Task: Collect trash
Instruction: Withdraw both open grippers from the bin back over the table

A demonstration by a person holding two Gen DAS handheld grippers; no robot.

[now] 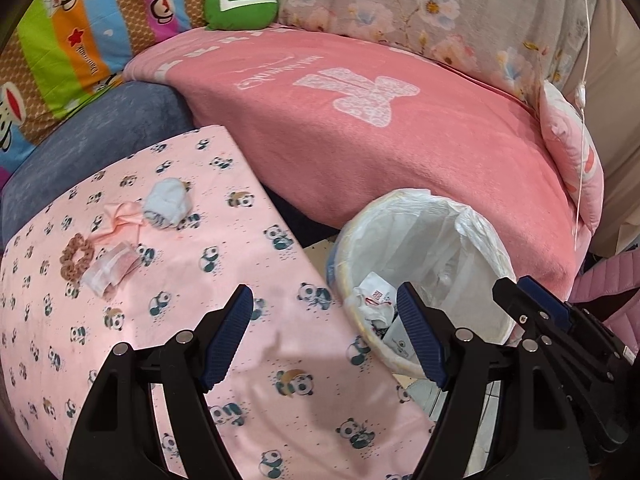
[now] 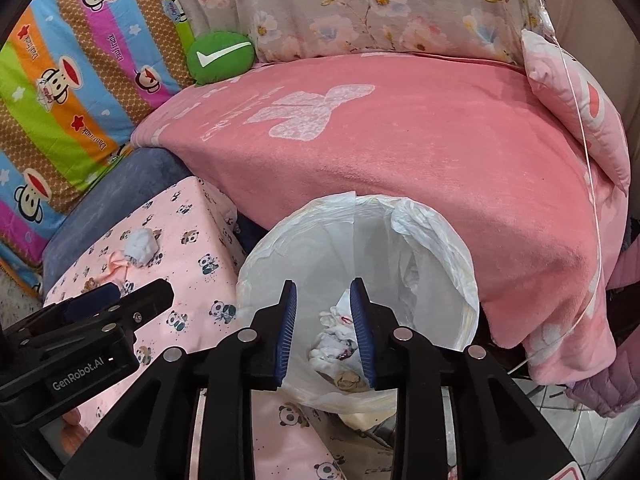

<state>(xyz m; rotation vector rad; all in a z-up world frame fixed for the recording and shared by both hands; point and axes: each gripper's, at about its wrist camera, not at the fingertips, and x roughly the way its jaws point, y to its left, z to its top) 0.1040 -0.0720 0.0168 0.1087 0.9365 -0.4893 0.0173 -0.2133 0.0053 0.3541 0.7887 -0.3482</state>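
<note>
Both tools are seen parted and empty: right tool (image 2: pixel 323 330) above the bin (image 2: pixel 464 280), left tool (image 1: pixel 326 334) beside it; the scrunchie (image 1: pixel 76 254) is shown only from the left wrist.

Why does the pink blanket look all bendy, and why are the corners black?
Left wrist view: the fisheye lens curves the pink blanket and leaves dark corners; a soft shadow lies on the panda sheet near the left claw. Right wrist view: the same bending, even light, and the trash bin looks sharp between the right claw fingers.
</note>
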